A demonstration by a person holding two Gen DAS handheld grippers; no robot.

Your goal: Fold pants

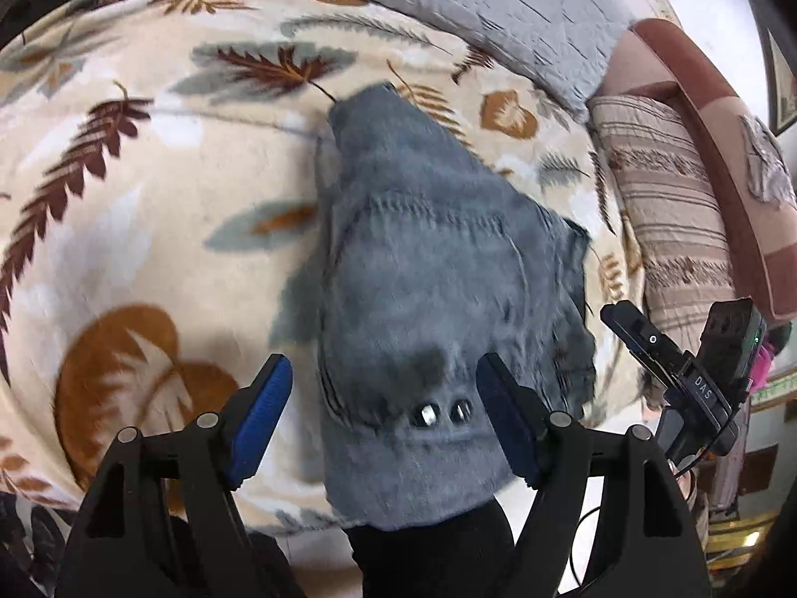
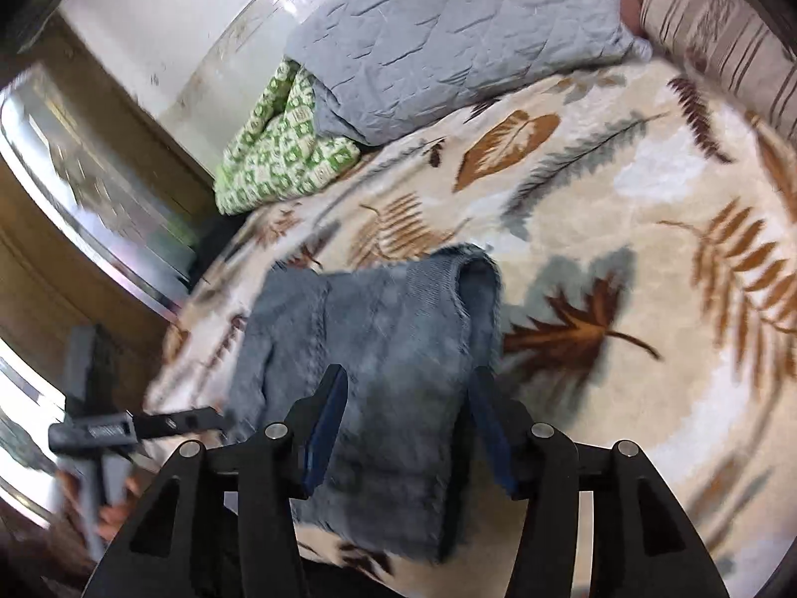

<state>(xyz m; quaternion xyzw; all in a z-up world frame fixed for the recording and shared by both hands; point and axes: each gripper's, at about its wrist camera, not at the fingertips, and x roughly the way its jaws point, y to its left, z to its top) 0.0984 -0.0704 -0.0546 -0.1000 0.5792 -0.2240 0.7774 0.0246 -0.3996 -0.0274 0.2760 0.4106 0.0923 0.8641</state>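
Note:
Grey-blue denim pants (image 1: 428,274) lie folded in a compact bundle on a cream blanket with a leaf print (image 1: 149,199). My left gripper (image 1: 383,423) is open, its blue pads either side of the waistband end with two metal rivets. It holds nothing. The right gripper shows at the right edge of the left wrist view (image 1: 667,354). In the right wrist view the pants (image 2: 378,344) lie below my right gripper (image 2: 408,428), which is open with its pads straddling the bundle. The left gripper shows at lower left (image 2: 149,426).
A grey quilted pillow (image 1: 498,15) and a green patterned cloth (image 2: 279,149) lie at the far side of the bed. A striped brown pillow (image 1: 667,219) and a padded headboard (image 1: 722,139) lie to the right. A wooden frame and wall stand beside the bed (image 2: 99,189).

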